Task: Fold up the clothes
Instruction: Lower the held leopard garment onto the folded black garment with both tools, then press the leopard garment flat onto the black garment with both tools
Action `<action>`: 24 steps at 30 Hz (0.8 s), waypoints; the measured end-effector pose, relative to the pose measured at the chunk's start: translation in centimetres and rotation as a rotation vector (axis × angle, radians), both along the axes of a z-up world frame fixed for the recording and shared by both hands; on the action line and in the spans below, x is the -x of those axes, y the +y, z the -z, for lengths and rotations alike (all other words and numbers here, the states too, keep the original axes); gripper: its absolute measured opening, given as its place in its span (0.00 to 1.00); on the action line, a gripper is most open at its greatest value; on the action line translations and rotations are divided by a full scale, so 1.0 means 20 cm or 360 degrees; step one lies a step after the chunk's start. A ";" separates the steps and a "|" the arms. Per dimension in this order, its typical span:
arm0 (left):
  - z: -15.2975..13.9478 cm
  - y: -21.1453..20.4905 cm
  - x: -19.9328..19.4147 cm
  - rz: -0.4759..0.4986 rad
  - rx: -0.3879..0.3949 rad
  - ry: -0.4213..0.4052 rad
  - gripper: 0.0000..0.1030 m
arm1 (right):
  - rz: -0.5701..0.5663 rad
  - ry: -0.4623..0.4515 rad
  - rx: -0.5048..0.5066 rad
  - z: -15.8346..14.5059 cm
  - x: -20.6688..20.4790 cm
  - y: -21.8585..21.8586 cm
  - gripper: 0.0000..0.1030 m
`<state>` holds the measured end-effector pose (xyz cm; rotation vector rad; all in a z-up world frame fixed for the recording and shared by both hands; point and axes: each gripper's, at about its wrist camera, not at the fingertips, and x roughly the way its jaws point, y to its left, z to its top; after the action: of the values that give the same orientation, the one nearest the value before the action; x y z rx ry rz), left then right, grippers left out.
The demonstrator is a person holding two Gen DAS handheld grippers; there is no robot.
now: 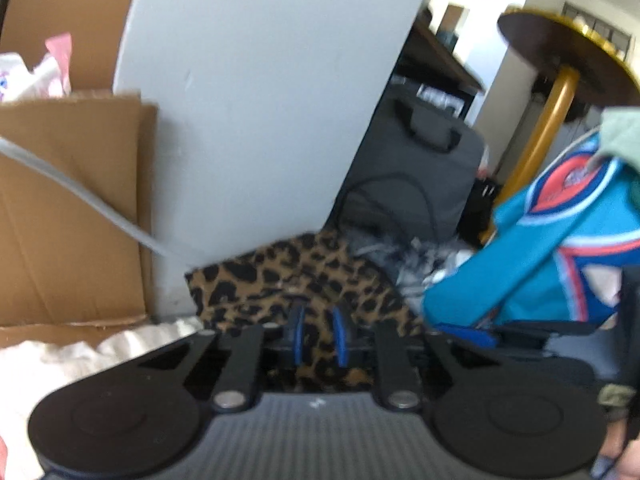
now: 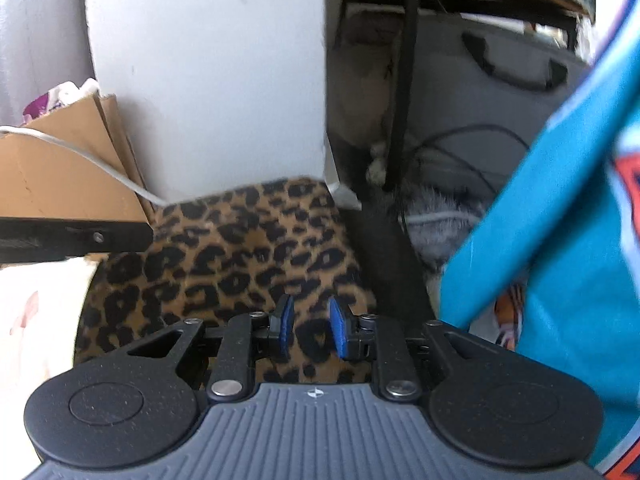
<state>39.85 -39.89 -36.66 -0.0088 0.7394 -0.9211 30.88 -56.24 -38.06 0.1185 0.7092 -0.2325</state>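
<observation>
A leopard-print garment (image 1: 296, 276) stretches from the foot of a white panel towards both cameras. In the left wrist view, my left gripper (image 1: 318, 334) has its blue pads (image 1: 297, 330) close together with leopard cloth filling the narrow gap and running on under the fingers. My right gripper (image 2: 311, 330) shows the same: leopard-print garment (image 2: 240, 248) lies pinched between its near-closed pads (image 2: 336, 328). The left gripper's black finger (image 2: 80, 236) reaches the garment's left edge. A teal jersey (image 1: 552, 240) with an orange crest hangs at the right, also seen as teal jersey (image 2: 560, 240).
A white panel (image 1: 260, 100) stands straight ahead, with a cardboard box (image 1: 68, 208) and a white cable (image 1: 80, 196) to its left. A grey bag (image 1: 420, 168), dark cables and a gold-legged table (image 1: 560, 64) are at the right. A person's sleeve (image 1: 624, 132) is above the jersey.
</observation>
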 end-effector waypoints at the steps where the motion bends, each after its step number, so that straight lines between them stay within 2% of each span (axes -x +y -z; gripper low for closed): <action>1: 0.04 -0.01 -0.01 -0.0018 -0.0032 0.0018 0.09 | 0.0006 0.0009 -0.0003 0.02 0.00 -0.01 0.26; 4: 0.14 -0.02 -0.05 -0.0072 -0.0113 0.0073 0.02 | 0.0020 0.0058 -0.0028 0.08 0.00 -0.04 0.25; 7: 0.17 -0.02 -0.04 -0.0079 -0.0125 0.0043 0.02 | 0.0030 0.0110 0.0016 0.12 -0.01 -0.06 0.25; 9: 0.16 -0.04 -0.04 -0.0062 -0.0165 0.0007 0.02 | 0.0052 0.0134 0.0046 0.12 -0.01 -0.06 0.25; 13: 0.08 -0.02 0.00 -0.0002 -0.0164 -0.0066 0.03 | 0.0077 0.0135 0.0109 0.08 0.03 -0.07 0.25; 19: -0.02 0.00 0.11 0.0115 -0.0111 -0.0132 0.04 | 0.0011 0.0021 0.0014 -0.02 0.19 -0.02 0.25; 24: 0.04 -0.01 0.17 0.0188 -0.0150 -0.0158 0.05 | -0.0037 0.0040 -0.0007 0.01 0.29 0.04 0.25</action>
<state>36.37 -40.09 -37.50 0.1639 0.6959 -0.9912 25.10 -55.39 -38.18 0.1116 0.7358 -0.2104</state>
